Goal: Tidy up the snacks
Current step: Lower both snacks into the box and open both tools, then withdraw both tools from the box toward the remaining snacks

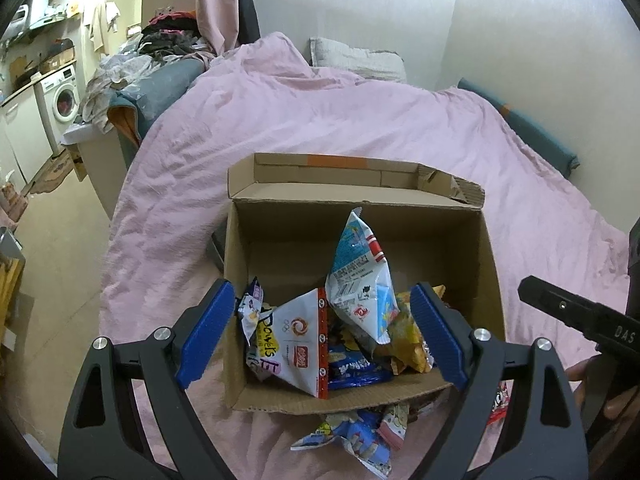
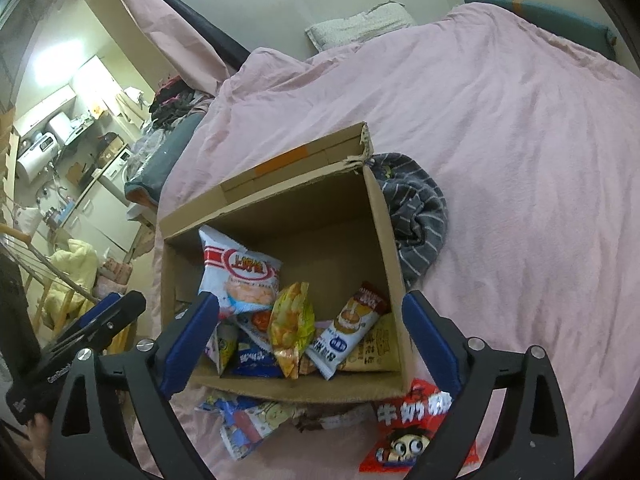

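Snack packets heaped in cardboard box on pink blanket; more packets, red bag outside, striped cloth beside. Left gripper, right gripper spread, empty.

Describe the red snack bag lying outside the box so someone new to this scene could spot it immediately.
Start at the cardboard box sitting open on the pink duvet. Outside its near right corner, flat on the duvet, lies the red bag. It is the only red packet, printed with large white characters and a wide-eyed cartoon face; the other loose packets to its left are mostly blue and white.
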`<state>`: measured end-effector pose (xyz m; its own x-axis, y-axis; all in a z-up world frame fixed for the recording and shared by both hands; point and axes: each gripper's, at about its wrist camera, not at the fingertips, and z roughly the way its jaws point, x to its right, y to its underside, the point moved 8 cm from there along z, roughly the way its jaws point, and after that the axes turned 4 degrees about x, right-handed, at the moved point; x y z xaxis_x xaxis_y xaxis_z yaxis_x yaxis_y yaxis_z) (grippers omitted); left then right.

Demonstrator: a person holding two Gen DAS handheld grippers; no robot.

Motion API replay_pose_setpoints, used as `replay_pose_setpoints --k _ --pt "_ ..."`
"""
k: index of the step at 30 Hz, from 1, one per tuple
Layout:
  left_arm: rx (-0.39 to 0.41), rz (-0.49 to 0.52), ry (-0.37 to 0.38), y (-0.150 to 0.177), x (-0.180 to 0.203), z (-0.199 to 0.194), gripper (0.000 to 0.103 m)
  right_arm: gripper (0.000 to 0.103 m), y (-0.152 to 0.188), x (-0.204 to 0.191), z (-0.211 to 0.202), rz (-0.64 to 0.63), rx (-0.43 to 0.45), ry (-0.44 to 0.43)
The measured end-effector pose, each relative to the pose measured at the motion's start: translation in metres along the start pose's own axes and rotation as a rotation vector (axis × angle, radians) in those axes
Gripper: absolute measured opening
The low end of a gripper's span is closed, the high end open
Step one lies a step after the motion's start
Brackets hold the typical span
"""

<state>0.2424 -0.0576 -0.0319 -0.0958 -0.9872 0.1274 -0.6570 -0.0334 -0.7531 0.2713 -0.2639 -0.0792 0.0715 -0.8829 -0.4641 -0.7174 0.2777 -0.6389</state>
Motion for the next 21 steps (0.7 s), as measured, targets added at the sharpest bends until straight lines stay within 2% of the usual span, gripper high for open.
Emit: replay_pose_setpoints --k 4,9,14,19,21 --pt "-0.026 -0.018 -0.014 0.014 -0.003 -0.004 0.087 0.098 0.010 0.001 -0.011 0.021 -0.013 -0.011" --pt "-0.062 -0.029 0.014 0.031 -0.002 -0.011 0.087 0.099 0.021 0.010 -0.022 0.026 -0.018 0.020" --pt "-0.079 -0.040 -0.014 0.042 -0.008 -0.019 0.087 0.099 0.032 0.032 -0.036 0.063 -0.015 0.068" --pt "-0.034 -0.009 -0.035 0.041 -0.005 -0.032 0.087 0.099 0.041 0.058 -0.045 0.120 -0.028 0.098" --pt "0.010 0.024 -0.047 0.040 -0.002 -0.041 0.087 0.099 0.044 0.065 -0.048 0.124 -0.028 0.111"
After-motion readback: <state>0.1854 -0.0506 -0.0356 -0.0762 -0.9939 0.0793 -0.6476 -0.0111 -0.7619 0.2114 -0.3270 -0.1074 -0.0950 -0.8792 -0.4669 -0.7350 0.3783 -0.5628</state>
